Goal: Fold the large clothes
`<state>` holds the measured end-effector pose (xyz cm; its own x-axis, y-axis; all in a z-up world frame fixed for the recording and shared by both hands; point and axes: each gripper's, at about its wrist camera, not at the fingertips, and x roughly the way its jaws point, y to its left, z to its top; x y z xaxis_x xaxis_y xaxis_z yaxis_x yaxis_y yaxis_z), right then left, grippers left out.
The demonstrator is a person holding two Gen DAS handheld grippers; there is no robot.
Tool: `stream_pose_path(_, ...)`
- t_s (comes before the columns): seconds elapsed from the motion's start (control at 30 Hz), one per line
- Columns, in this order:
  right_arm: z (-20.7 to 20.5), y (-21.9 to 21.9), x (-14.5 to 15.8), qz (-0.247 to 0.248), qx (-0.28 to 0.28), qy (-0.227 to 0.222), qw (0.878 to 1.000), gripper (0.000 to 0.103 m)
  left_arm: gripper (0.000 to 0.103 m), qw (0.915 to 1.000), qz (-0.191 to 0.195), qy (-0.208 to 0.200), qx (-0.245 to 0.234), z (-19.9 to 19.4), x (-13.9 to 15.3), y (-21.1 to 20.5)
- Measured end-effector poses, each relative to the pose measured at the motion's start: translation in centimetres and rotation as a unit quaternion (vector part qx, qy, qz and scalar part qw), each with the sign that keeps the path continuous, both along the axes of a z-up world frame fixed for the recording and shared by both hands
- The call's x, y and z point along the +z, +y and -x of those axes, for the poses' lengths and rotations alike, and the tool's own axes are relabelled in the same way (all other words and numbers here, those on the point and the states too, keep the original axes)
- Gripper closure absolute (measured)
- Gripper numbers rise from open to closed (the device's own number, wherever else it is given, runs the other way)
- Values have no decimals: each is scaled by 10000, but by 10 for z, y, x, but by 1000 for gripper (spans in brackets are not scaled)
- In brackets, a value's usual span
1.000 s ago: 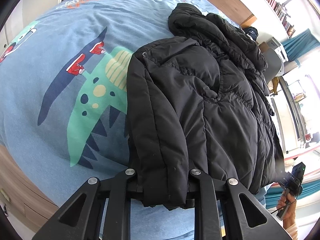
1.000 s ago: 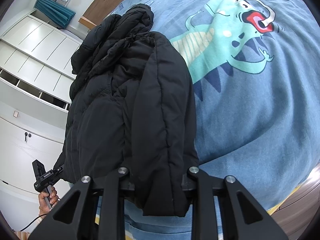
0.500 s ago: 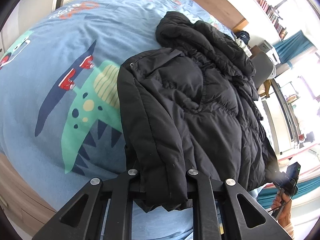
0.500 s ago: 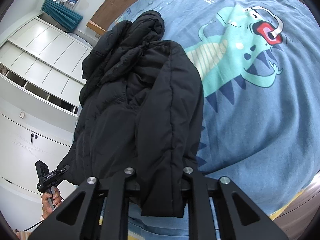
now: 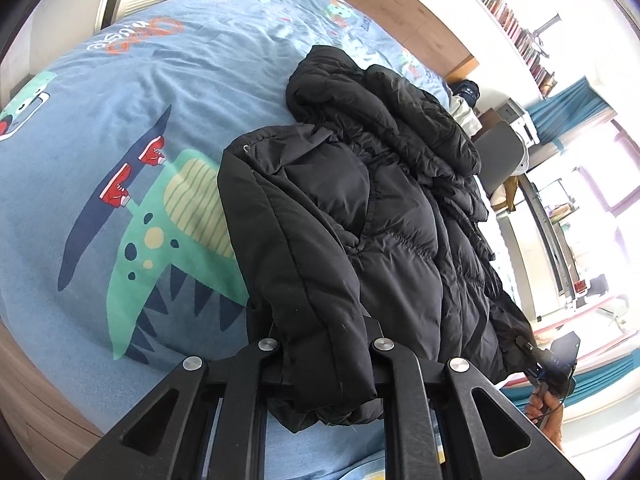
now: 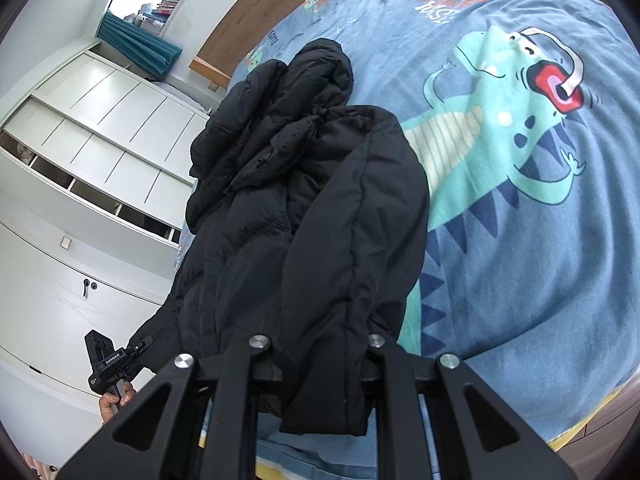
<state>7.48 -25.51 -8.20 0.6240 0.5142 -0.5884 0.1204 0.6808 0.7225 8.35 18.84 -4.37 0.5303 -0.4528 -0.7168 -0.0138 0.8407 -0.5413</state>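
Two grippers hold the same garment at its near end: the left gripper [image 5: 326, 364] and the right gripper [image 6: 316, 360] each have their jaws pinched on a padded fold of the black puffer jacket [image 5: 360, 216], a sleeve or cuff end by the look of it, with the fabric bulging out between and below the fingers. The left jaws have only just finished tightening on their fold. The jacket lies on the bed cover [image 5: 132, 128], a blue one printed with green dinosaurs, and its long axis runs straight away from both pairs of jaws — gripped hem end nearest, bunched hood [image 5: 332, 76] farthest, toward the wooden headboard [image 5: 384, 4]. So the coming fold, as I judge it, turns on carrying the near end forward along that axis and laying it over the body toward the hood; neither hand is clearly nearer, since both grip at about the same depth, one at each side edge. In the right wrist view the jacket [image 6: 304, 208] sits close to the bed's side toward the white cupboards [image 6: 92, 128]. Readable writing is scarce: orange lettering on the cover in the left view is upside down and unclear, and the right view shows a word ending "JUST!" or similar — I cannot read it surely. No brand label shows on the jacket.
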Motion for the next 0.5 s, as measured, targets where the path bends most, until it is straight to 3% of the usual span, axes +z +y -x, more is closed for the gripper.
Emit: stream_pose_path(0.5,-15,-3,26,-432,-124,-388,9982,89,89,9991,391,-138,32,-9,14,8)
